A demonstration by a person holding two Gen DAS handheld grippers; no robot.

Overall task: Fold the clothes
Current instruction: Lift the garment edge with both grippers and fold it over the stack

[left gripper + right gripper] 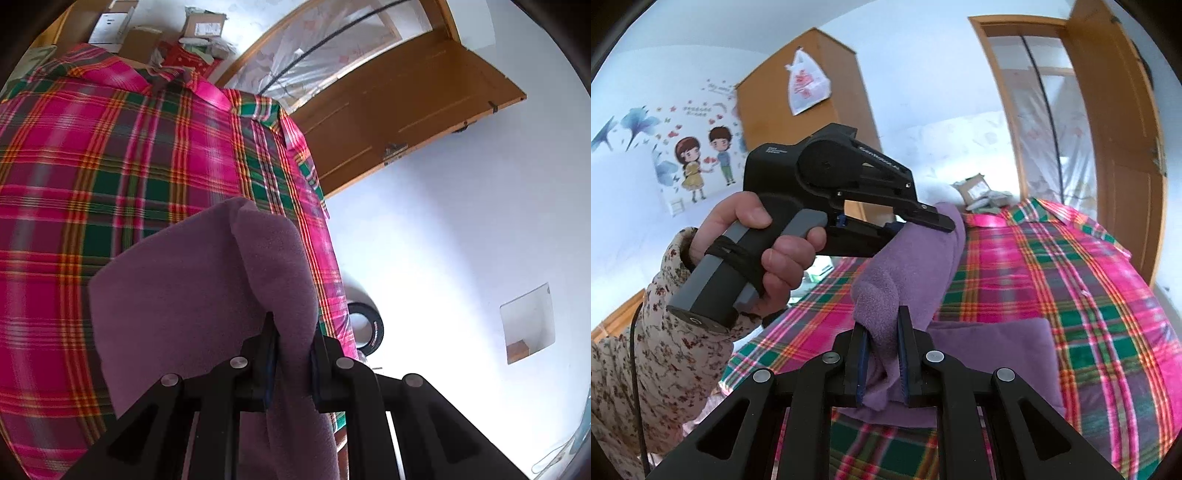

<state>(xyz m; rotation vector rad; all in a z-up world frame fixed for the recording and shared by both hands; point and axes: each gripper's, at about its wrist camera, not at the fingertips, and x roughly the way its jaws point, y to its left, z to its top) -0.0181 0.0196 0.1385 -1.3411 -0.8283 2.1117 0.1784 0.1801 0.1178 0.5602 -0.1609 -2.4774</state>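
A purple fleece cloth (207, 280) is lifted above a bed covered with a pink and green plaid sheet (92, 166). My left gripper (293, 332) is shut on one bunched edge of it. In the right wrist view, my right gripper (882, 332) is shut on another edge of the purple cloth (908, 266), which stretches up to the left gripper (934, 218), held by a hand (775, 254) in a floral sleeve. The rest of the cloth (997, 350) lies flat on the plaid sheet (1071, 277).
Cardboard boxes (140, 40) and clutter lie beyond the bed's far end. A wooden door (406, 122) stands open to the right. A wooden wardrobe (812, 92) with a hanging plastic bag (807, 83) stands at the back left. A black ring-shaped object (365, 328) sits beside the bed.
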